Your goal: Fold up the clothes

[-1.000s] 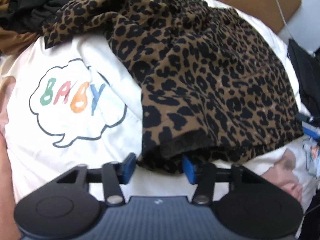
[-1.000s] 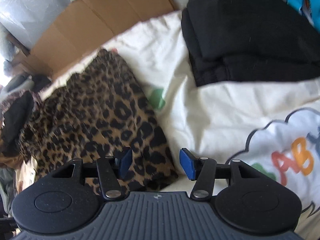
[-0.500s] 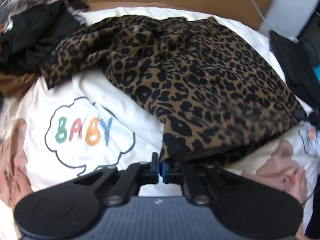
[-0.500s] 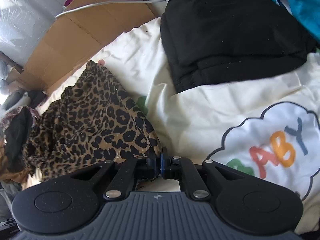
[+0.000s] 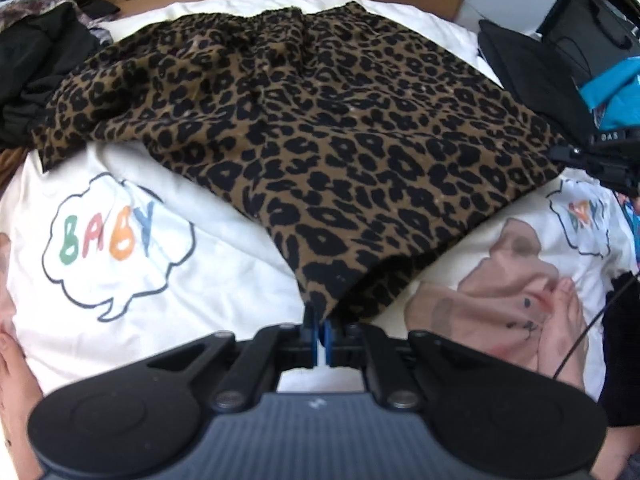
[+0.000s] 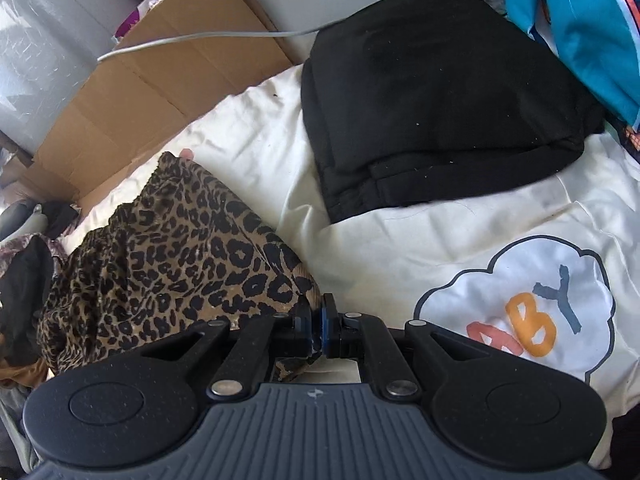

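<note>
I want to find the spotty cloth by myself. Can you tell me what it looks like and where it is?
Look at the white bedsheet with the colourful BABY cloud printed on it. The leopard cloth lies spread over the sheet, next to a black pile. It is the only brown cloth covered in black spots, and both grippers, left and right, pinch its corners.

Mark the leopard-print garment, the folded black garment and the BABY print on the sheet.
Leopard-print garment point(image 5: 340, 128), left wrist view: middle of the spread cloth.
Folded black garment point(image 6: 440, 100), right wrist view: its top face.
BABY print point(image 5: 108, 236), left wrist view: the coloured letters.
</note>
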A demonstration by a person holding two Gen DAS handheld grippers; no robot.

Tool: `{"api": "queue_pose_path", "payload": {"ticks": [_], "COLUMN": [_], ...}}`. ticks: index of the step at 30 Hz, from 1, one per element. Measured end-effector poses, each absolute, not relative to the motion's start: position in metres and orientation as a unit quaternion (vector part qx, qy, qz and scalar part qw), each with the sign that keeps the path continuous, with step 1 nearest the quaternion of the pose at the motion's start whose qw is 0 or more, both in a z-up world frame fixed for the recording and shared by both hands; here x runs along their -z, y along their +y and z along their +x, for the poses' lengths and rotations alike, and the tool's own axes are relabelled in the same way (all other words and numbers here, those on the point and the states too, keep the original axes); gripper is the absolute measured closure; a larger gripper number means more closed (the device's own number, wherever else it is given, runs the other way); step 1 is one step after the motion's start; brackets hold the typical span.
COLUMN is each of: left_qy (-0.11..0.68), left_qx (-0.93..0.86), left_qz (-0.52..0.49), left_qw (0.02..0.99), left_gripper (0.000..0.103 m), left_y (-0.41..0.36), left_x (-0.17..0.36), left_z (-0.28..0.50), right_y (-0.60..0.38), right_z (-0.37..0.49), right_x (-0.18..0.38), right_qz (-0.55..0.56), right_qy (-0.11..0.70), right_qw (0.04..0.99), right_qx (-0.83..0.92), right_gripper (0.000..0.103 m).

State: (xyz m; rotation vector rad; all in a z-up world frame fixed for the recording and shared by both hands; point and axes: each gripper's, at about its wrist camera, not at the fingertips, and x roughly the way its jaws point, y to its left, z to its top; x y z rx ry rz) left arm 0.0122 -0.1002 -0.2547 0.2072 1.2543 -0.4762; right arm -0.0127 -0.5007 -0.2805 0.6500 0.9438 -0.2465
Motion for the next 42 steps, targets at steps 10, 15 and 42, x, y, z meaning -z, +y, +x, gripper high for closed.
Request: {"api": "queue_pose_path", "payload": {"ticks": [10,15,42], "left_qy": [0.586,0.577,0.562], "left_qx": [0.220,0.229,0.229], "left_qz": [0.092,0.089,0.061], "left_qw": [0.775,0.779,0.792], "left_gripper": [0.100,0.100,0.091], "left_y": [-0.100,-0.101,-0.107], "left_x": [0.264,0.247,0.228], "left_z": [0.015,0.015,0.048], "right_y": [-0.502,-0.509,-0.485], "right_z": [-0.013,-0.018,-0.013], "right_x": [0.299,0.282,0.277], "right_qz": [0.306,0.321,0.314], "right_qy": [0.454,0.432,0.425], "right_qw": [0.828,0.834,0.844], "right_qx": [0.123,0.120,0.088], "right_gripper": [0.101,0.101,0.098]}}
